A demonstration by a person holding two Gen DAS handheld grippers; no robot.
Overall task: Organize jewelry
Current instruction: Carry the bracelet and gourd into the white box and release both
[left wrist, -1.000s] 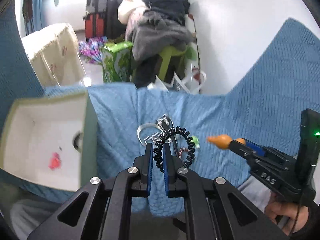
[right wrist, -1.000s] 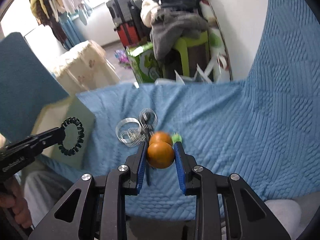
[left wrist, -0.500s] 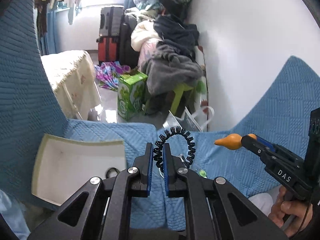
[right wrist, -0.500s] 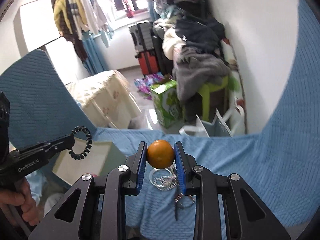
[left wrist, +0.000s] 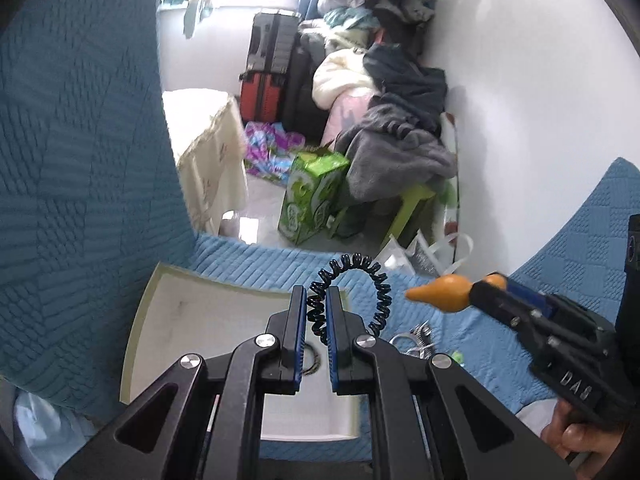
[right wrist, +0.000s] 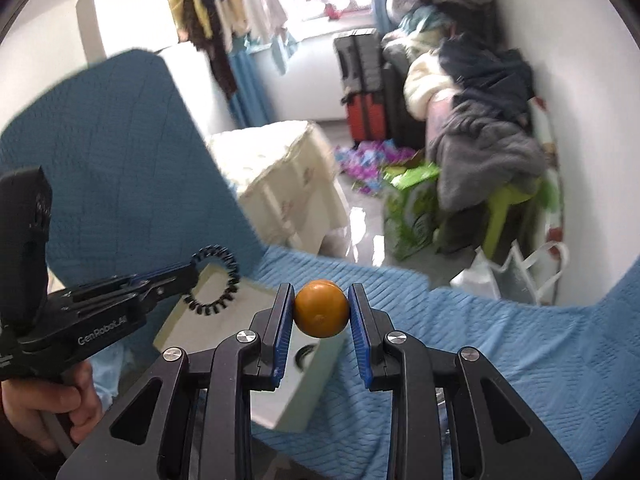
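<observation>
On the left, the left gripper [left wrist: 316,322] points down at a slant over the open white box [left wrist: 208,320], its blue pads nearly together and pinching one side of the black spiral hair tie [left wrist: 352,292], which loops up free above the fingertips. A hand [right wrist: 52,408] grips its handle low in the right wrist view. To the right, the right gripper [right wrist: 321,312] is also tilted downward, held clear above the blue quilted cover [right wrist: 520,352], its jaws clamped on the orange gourd-shaped ornament [right wrist: 321,309], whose narrow tip pokes out forward. Below, on the cover beside the box, lie some silvery pieces [left wrist: 412,340], perhaps bangles and clips, too blurred to name.
</observation>
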